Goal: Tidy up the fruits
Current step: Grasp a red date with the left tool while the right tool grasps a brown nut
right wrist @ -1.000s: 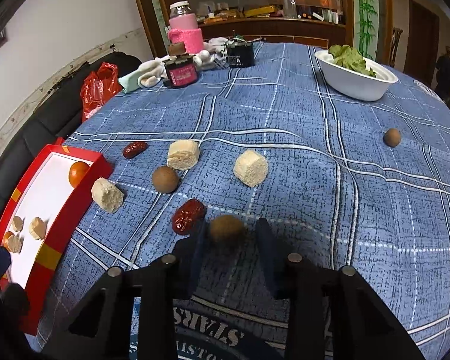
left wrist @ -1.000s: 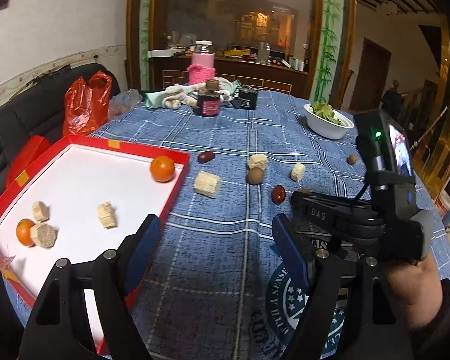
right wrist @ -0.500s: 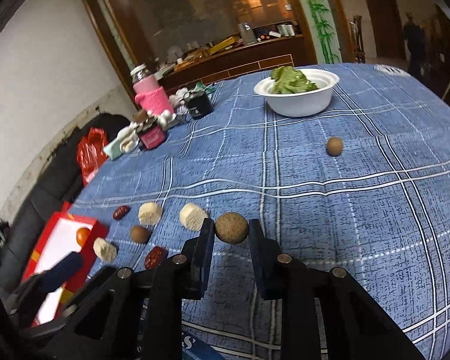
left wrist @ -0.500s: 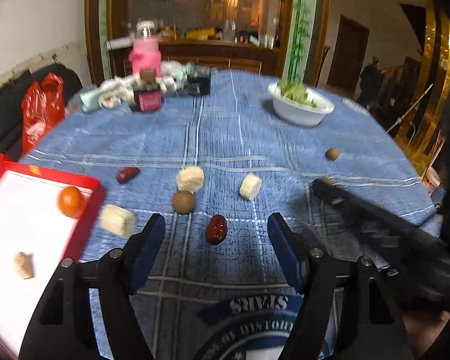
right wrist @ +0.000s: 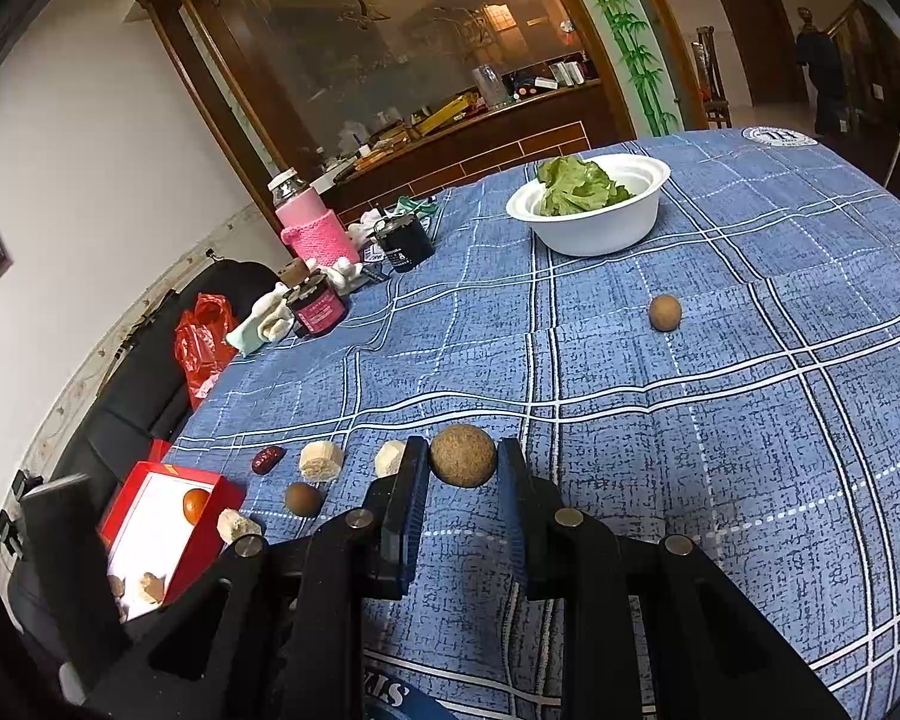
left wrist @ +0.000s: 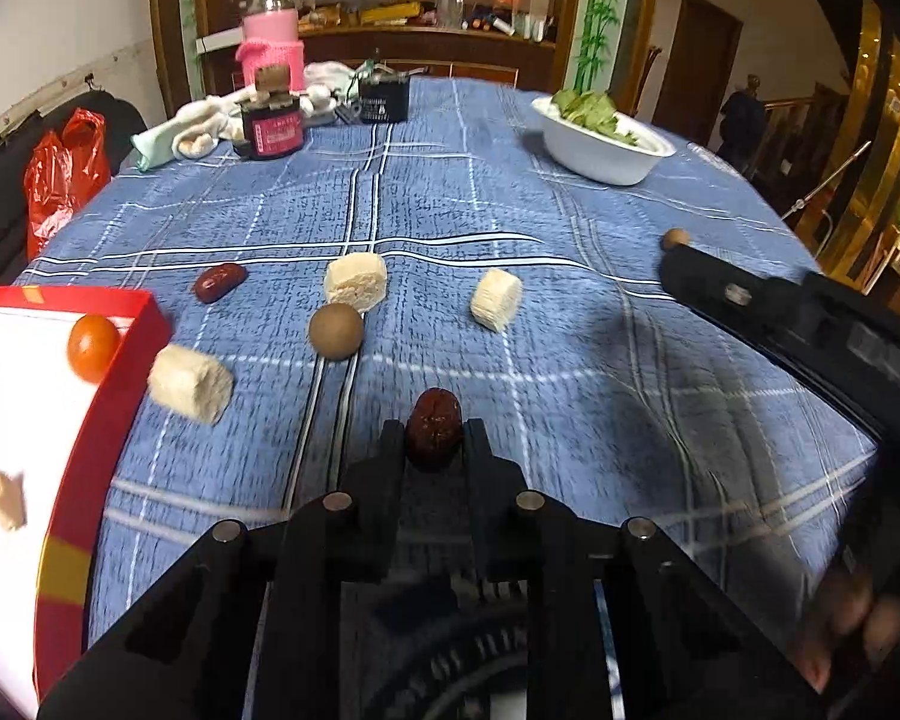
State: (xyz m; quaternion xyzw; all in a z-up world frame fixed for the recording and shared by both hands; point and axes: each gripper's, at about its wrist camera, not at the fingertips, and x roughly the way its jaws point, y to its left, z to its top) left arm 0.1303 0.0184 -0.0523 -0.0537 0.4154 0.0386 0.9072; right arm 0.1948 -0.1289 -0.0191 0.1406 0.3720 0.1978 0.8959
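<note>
A dark red date (left wrist: 433, 427) is lodged between the closing jaws of the left gripper (left wrist: 433, 447), low over the blue checked table (left wrist: 570, 372) at the near edge. It is judged light, wrinkled and slightly soft, so a hold across its middle is suited and a hard squeeze could dent the skin. In the right gripper (right wrist: 463, 462) a round brown fruit (right wrist: 463, 455) is pinched between narrowly set pads and carried clear of the cloth; its shell is judged stiff, dry and apt to roll, so it is best taken at the widest girth. The red tray (left wrist: 144, 324) sits at the left edge, with 1 orange fruit (left wrist: 93, 347) inside. A second date (left wrist: 219, 282), another brown fruit (left wrist: 336, 330) and pale chunks (left wrist: 191, 383) lie loose beyond.
</note>
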